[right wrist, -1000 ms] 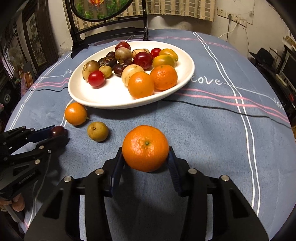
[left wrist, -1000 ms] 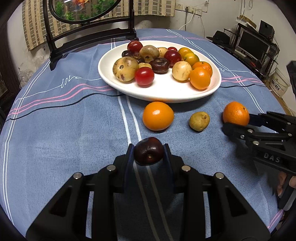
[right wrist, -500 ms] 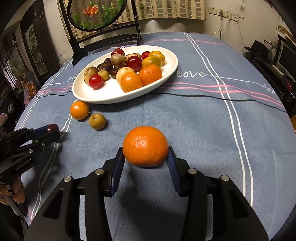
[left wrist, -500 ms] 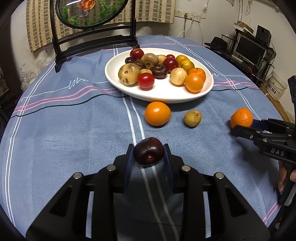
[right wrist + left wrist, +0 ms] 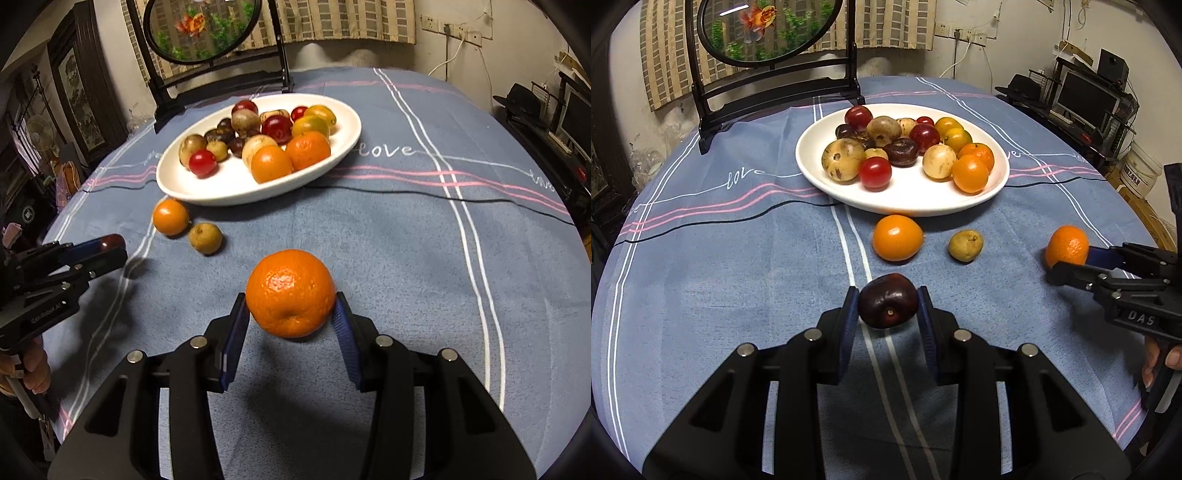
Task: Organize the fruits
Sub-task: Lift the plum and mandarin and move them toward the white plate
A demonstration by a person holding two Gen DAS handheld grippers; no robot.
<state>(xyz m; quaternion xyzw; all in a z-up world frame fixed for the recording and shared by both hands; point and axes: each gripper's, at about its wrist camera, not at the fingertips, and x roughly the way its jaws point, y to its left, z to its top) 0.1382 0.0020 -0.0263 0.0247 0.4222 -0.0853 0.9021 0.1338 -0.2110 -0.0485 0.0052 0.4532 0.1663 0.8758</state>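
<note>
My left gripper (image 5: 888, 310) is shut on a dark purple plum (image 5: 888, 301) and holds it above the blue tablecloth. My right gripper (image 5: 291, 312) is shut on an orange mandarin (image 5: 290, 292), also off the cloth; it shows in the left wrist view (image 5: 1067, 246) at the right. A white plate (image 5: 912, 201) with several fruits sits beyond both. A small orange (image 5: 897, 238) and a yellow-brown fruit (image 5: 965, 245) lie on the cloth just in front of the plate.
A round framed picture on a black stand (image 5: 768, 33) stands behind the plate. A desk with a monitor (image 5: 1086, 96) is off the table's right. The round table's edge (image 5: 576, 236) curves close on the right.
Both grippers have lifted and pulled back from the plate with their fruits still held. The plate and loose fruits look farther away.
</note>
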